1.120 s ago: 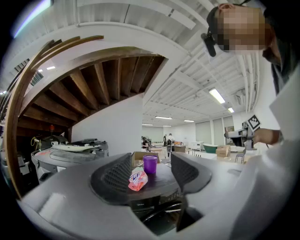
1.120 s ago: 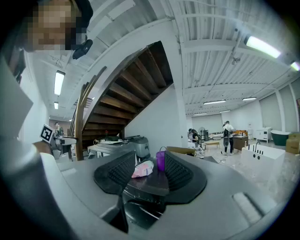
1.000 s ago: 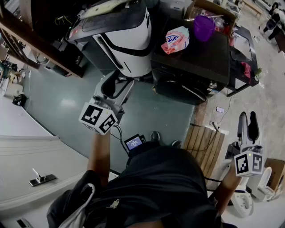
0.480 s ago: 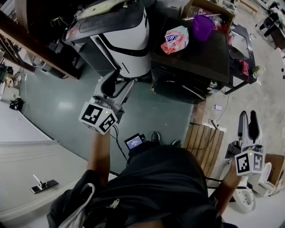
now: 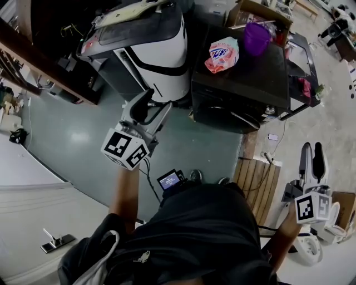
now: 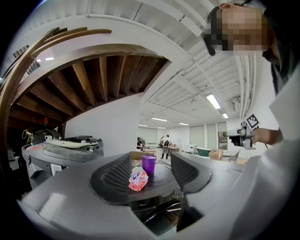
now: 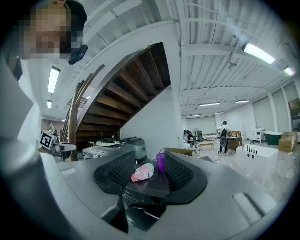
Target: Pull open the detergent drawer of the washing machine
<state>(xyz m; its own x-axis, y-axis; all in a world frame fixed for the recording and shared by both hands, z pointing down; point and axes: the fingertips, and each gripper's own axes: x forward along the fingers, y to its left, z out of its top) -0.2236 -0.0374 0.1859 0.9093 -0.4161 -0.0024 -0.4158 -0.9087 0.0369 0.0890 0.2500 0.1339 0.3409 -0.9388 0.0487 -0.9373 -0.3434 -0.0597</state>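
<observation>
The dark washing machine stands ahead with a pink detergent pouch and a purple cup on its top. Its front panel shows low in the left gripper view; I cannot make out the drawer. My left gripper hangs in the air short of the machine's left front corner, jaws a little apart and empty. My right gripper is held far to the right over the floor, jaws narrowly apart and empty. Both gripper views frame the pouch and cup between the jaws.
A white and black appliance stands close to the left of the washing machine. A wooden pallet lies on the floor at the right. A small screen device with cables sits by the person's feet. A cardboard box is behind the machine.
Both grippers have drifted a little with the person: the left one up the picture toward the machine, the right one slightly down. Neither gripper's jaws have visibly changed.
</observation>
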